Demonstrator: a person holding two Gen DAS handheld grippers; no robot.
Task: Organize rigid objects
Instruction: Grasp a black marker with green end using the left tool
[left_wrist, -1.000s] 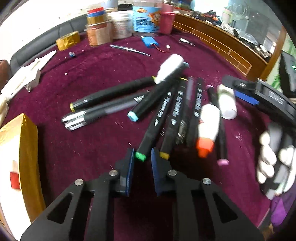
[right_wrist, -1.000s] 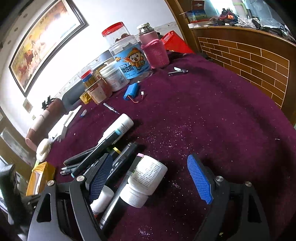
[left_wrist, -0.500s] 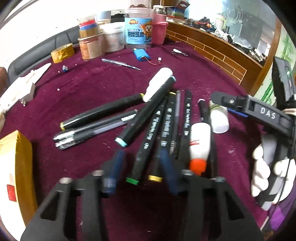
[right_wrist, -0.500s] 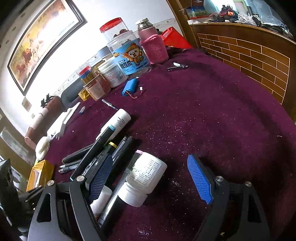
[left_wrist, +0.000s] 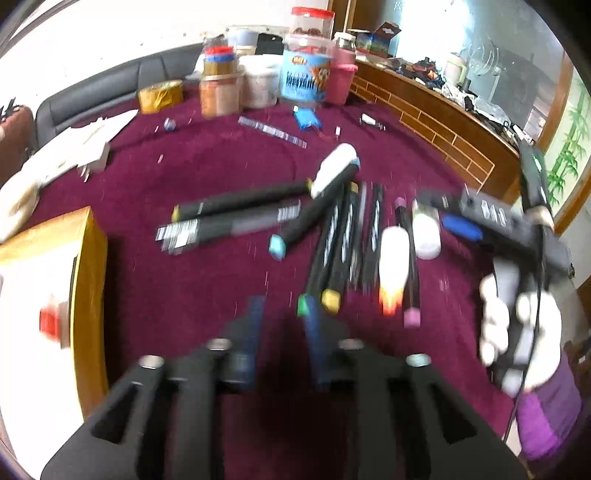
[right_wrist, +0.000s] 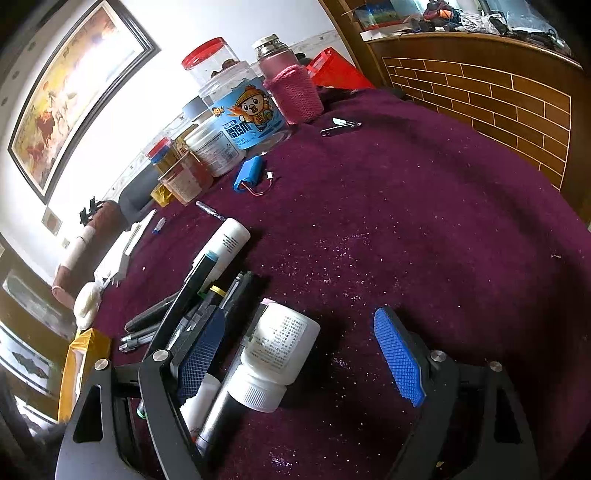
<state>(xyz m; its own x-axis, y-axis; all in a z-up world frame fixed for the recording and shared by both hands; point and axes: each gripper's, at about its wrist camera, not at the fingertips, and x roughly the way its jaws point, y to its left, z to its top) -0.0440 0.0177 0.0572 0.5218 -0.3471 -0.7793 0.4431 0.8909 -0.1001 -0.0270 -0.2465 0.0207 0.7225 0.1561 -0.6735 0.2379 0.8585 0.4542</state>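
Left hand-held gripper (left_wrist: 282, 325) is opening, nothing between its pads — green-capped marker (left_wrist: 325, 254) lies just past it at 1 o'clock among roughly nine pens on the maroon tabletop (left_wrist: 184, 295). Right hand-held gripper (right_wrist: 295, 354) gapes around one white pill bottle (right_wrist: 275, 354) — untouched.

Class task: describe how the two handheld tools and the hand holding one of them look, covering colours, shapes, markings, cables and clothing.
Each tool has black frames with triangular cut-outs and silver bolts. The left tool carries dark blue pads; the right tool has brighter blue, cross-hatched pads. Seen from the left wrist camera, the right tool's black body bears blurred white lettering, a thin black cable runs beside it, and the hand wears a white glove above a purple sleeve.
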